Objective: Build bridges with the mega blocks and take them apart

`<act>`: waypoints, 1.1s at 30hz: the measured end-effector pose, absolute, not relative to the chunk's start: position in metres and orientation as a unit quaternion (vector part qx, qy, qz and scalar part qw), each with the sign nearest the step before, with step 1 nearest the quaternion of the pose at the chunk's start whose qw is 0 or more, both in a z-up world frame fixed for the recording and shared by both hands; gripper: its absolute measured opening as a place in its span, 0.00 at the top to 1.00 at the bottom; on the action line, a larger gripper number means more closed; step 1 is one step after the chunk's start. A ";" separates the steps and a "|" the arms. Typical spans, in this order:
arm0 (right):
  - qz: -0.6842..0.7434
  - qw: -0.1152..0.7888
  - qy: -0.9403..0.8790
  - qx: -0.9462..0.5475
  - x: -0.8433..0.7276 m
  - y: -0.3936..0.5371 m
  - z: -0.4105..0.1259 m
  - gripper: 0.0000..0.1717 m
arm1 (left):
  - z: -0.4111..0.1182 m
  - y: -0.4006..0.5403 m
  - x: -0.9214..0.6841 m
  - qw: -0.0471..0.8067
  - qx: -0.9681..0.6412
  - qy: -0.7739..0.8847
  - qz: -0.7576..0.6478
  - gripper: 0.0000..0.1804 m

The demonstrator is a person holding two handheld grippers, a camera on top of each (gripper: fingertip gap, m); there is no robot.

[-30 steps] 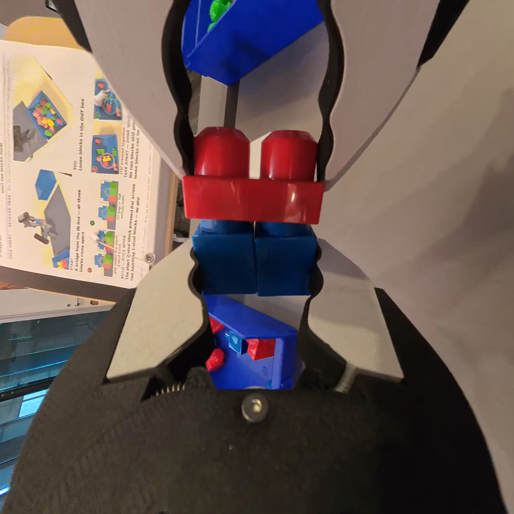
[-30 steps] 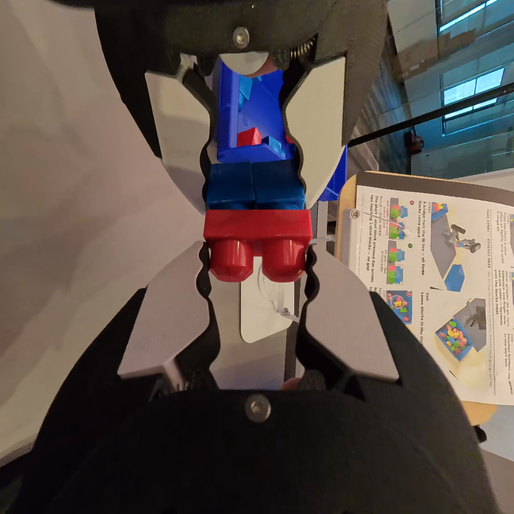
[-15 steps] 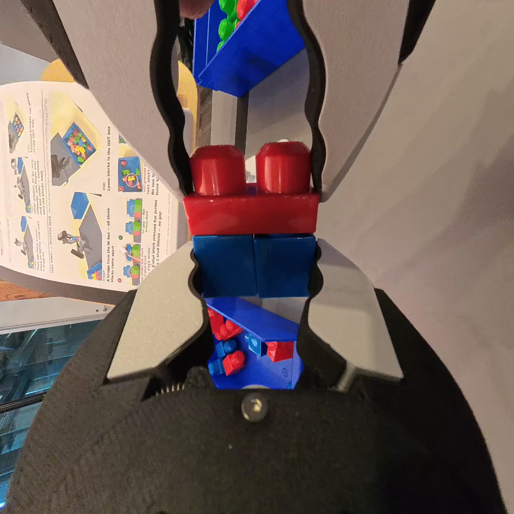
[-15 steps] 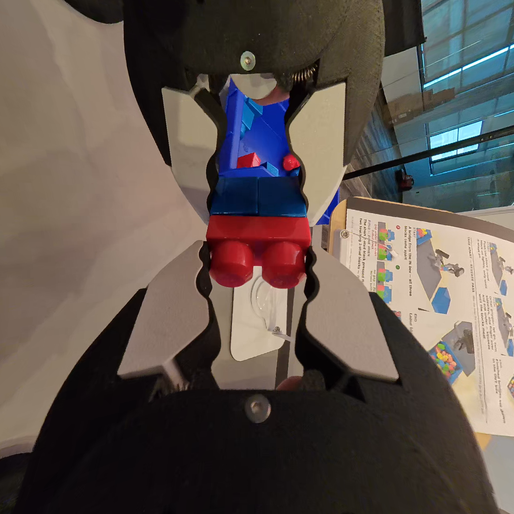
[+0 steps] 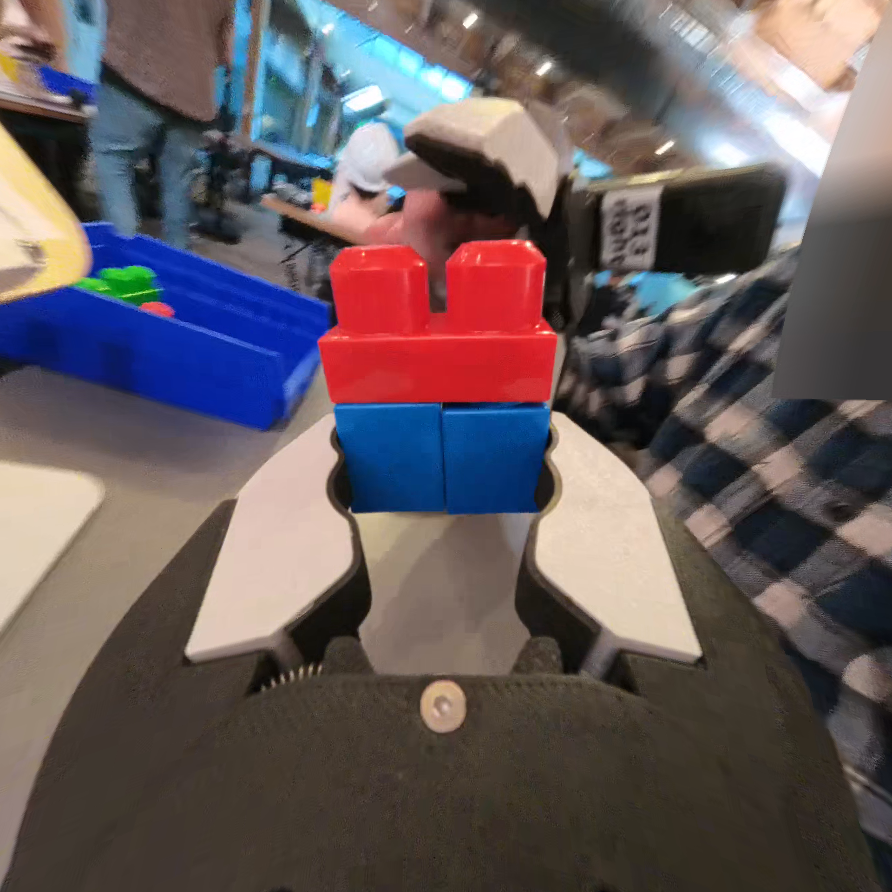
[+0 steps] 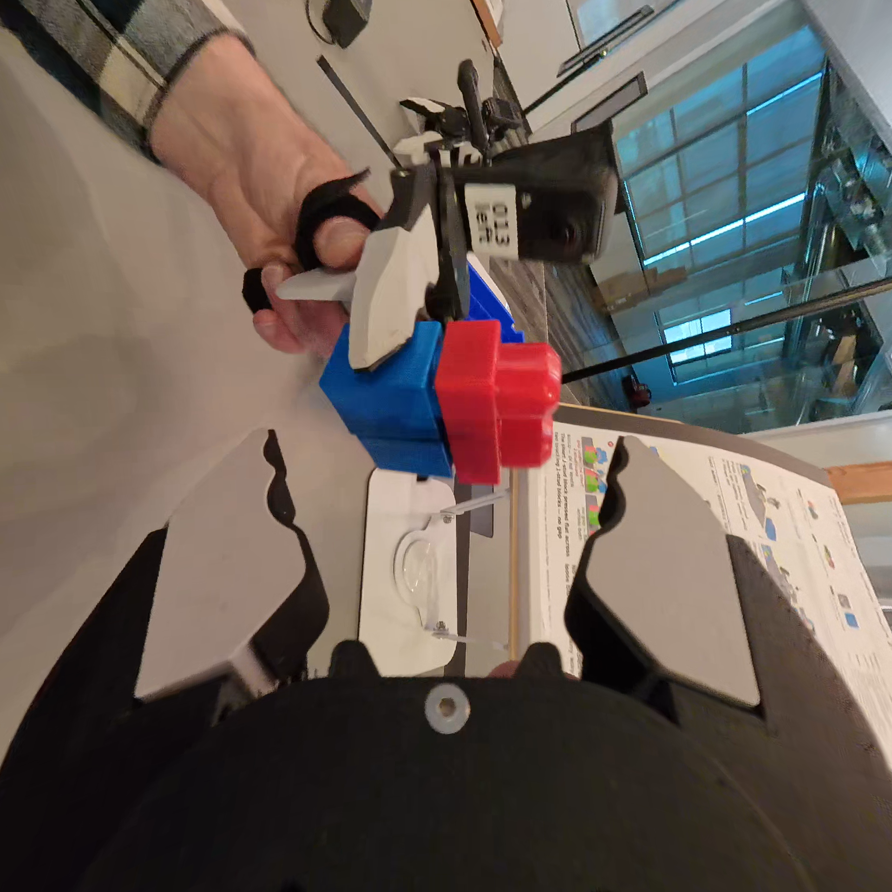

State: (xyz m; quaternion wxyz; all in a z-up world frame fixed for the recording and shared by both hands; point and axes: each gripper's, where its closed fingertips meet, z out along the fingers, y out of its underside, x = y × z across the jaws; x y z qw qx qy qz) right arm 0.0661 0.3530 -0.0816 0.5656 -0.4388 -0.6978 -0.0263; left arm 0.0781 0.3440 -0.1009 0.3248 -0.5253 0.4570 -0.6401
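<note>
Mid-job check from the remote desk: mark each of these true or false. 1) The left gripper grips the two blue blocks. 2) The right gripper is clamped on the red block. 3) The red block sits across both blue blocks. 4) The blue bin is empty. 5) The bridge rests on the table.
1) True: the left gripper presses on the two blue blocks from both sides.
2) False: the right gripper is wide open, apart from the red block.
3) True.
4) False: the blue bin holds green and red blocks.
5) False: the bridge is held in the air.
</note>
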 end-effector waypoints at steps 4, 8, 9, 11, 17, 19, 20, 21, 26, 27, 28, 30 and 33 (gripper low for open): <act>-0.032 0.564 -0.705 -0.429 0.055 0.355 -0.087 0.23 | -0.092 0.320 0.088 0.259 -0.466 0.445 -0.720 0.59; -0.013 0.544 -0.728 -0.416 0.050 0.346 -0.094 0.33 | -0.090 0.306 0.096 0.213 -0.434 0.443 -0.755 0.59; -0.009 0.544 -0.728 -0.417 0.050 0.344 -0.093 0.33 | -0.089 0.304 0.096 0.206 -0.423 0.442 -0.764 0.59; 0.000 0.541 -0.731 -0.416 0.051 0.339 -0.092 0.36 | -0.087 0.300 0.097 0.200 -0.408 0.445 -0.772 0.59; 0.011 0.511 -0.745 -0.428 0.055 0.330 -0.095 0.38 | -0.084 0.291 0.097 0.155 -0.354 0.431 -0.815 0.59; 0.021 0.507 -0.750 -0.425 0.055 0.325 -0.096 0.38 | -0.085 0.286 0.099 0.151 -0.347 0.445 -0.812 0.59; 0.024 0.504 -0.750 -0.428 0.056 0.325 -0.097 0.38 | -0.086 0.284 0.099 0.146 -0.345 0.447 -0.812 0.59; 0.028 0.498 -0.751 -0.432 0.057 0.325 -0.099 0.37 | -0.088 0.285 0.100 0.151 -0.347 0.451 -0.809 0.59; -0.012 0.530 -0.716 -0.455 0.065 0.340 -0.088 0.24 | -0.077 0.294 0.092 0.162 -0.307 0.402 -0.847 0.59; -0.018 0.524 -0.713 -0.465 0.070 0.344 -0.091 0.25 | -0.074 0.293 0.088 0.165 -0.295 0.399 -0.853 0.59; -0.018 0.519 -0.713 -0.472 0.073 0.346 -0.095 0.26 | -0.072 0.293 0.086 0.170 -0.289 0.396 -0.855 0.59; -0.017 0.515 -0.714 -0.473 0.075 0.344 -0.099 0.29 | -0.071 0.292 0.088 0.168 -0.289 0.396 -0.855 0.59; -0.030 0.516 -0.711 -0.477 0.075 0.346 -0.098 0.35 | -0.072 0.287 0.092 0.150 -0.283 0.399 -0.859 0.59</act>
